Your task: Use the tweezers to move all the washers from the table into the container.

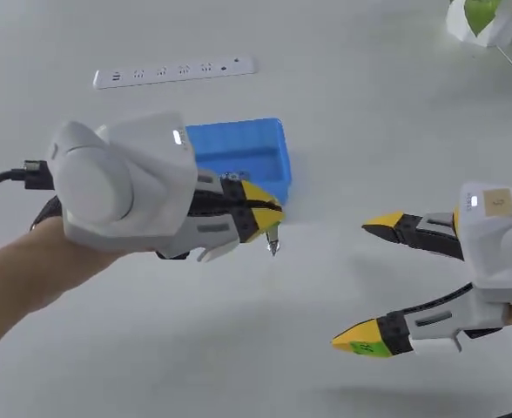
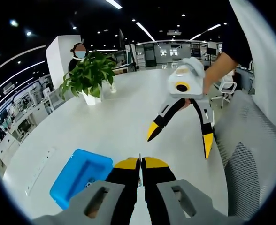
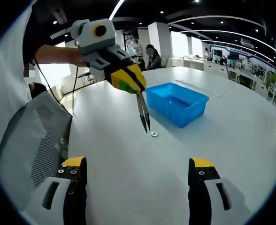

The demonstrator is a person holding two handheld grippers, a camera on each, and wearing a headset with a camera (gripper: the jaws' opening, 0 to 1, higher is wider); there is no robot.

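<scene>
Left claw [image 1: 269, 213] clamped tight on tweezers [image 3: 142, 111]; right claw [image 1: 359, 283] gaping, empty. Washer [image 3: 154, 134] flat on table [image 3: 128, 154], at 5 o'clock just beside tweezer tips, bin [image 3: 178, 103] at 1 o'clock beyond. Likely light, thin, slippery: pinch across its ring, through the hole.

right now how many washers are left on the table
1: a washer on the table, by the tips of the tweezers, beside the blue container; others may be hidden.

Blue container [image 1: 239, 150], white table [image 1: 378, 122], silver tweezers [image 3: 143, 112]; left gripper [image 1: 272, 212] and right gripper [image 1: 352, 286] pale grey, jaws black tipped yellow.
</scene>
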